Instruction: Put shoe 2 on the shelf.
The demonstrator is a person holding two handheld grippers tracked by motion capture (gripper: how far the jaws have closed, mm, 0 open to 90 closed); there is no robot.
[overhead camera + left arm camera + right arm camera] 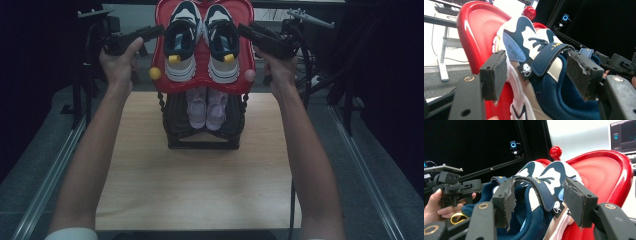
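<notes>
Dim bluish high view with black surroundings, bright washed-out backgrounds in both gripper views, near jaws slightly soft

A light wooden table (150, 185) bears a black shoe rack (202, 142).

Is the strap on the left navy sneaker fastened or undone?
Fastened. In the left gripper view the strap lies flat across the left sneaker, over the laces, no end lifted. The left gripper jaws stand open around the shoe.
</notes>
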